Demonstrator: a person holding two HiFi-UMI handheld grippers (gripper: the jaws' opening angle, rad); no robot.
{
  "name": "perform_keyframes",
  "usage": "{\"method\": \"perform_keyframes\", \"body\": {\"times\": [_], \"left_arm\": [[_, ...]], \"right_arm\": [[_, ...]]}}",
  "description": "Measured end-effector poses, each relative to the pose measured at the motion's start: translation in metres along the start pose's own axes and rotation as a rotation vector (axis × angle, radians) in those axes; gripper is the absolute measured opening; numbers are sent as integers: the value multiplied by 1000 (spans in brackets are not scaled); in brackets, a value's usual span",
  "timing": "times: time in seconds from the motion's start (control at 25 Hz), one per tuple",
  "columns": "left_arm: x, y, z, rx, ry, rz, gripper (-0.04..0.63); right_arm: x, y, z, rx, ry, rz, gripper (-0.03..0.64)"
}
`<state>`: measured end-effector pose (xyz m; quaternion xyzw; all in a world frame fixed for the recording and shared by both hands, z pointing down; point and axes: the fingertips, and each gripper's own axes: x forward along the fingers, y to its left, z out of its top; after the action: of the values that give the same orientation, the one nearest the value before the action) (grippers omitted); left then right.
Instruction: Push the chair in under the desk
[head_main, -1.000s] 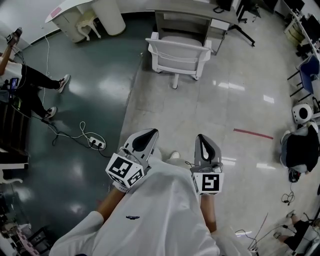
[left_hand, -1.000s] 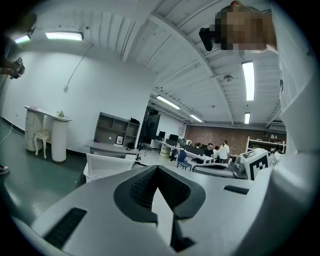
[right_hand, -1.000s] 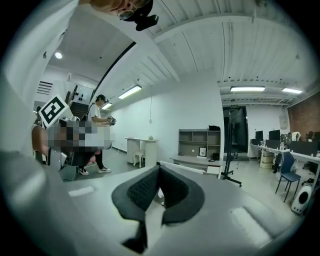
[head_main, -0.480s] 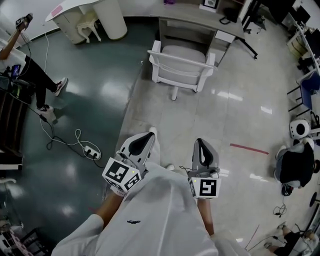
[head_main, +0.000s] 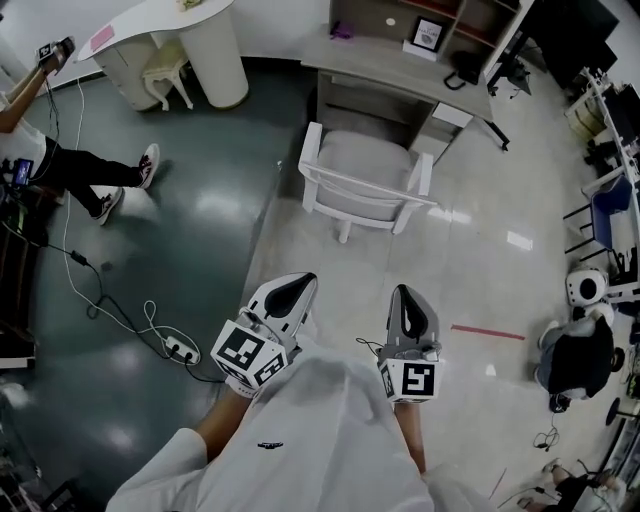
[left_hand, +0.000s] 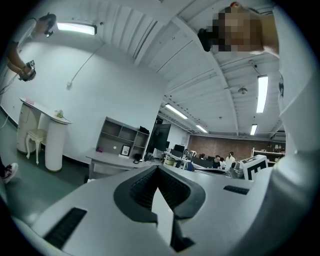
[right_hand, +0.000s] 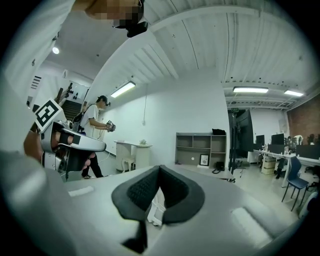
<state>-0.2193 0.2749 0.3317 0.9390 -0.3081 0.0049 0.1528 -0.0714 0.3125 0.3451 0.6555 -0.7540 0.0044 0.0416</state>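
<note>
The white armchair (head_main: 364, 186) stands on the pale floor with its backrest toward me. Its seat faces the grey desk (head_main: 392, 62) just beyond it, out from under the desktop. My left gripper (head_main: 302, 280) and right gripper (head_main: 405, 292) are held side by side at my waist, well short of the chair. Both point toward it, and both are shut with nothing between the pads. In the left gripper view the left gripper (left_hand: 157, 168) points at the desk (left_hand: 107, 160). A sliver of the chair (right_hand: 155, 209) shows below the right gripper (right_hand: 160, 168) in the right gripper view.
A shelf unit with a framed picture (head_main: 428, 33) sits on the desk. At far left a person (head_main: 55, 160) stands by cables and a power strip (head_main: 180, 350). A curved white counter (head_main: 170, 20) is at the back left. A seated person (head_main: 575, 360) and red floor tape (head_main: 487, 332) are on the right.
The chair and desk have slid lower and nearer in the head view as I walk toward them. Both grippers keep the same shut pose at my waist.
</note>
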Motion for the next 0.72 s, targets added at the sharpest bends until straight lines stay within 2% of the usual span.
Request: {"method": "perform_keyframes", "body": {"times": [0.16,0.32,0.56,0.72], "left_arm": [[25,57,19,3,2,-16,8],[55,100,34,40,28,-60,8],[113,122,39,55,69,-132,8],[156,127,34,74,103,-148,8]], "right_arm": [[62,-1,9,22,-5,-28,12],[110,0,24,-32,-2,-58,12],[151,-31,24,-56,39,-108,12],[177,-64,10,-46,52,-123,12]]}}
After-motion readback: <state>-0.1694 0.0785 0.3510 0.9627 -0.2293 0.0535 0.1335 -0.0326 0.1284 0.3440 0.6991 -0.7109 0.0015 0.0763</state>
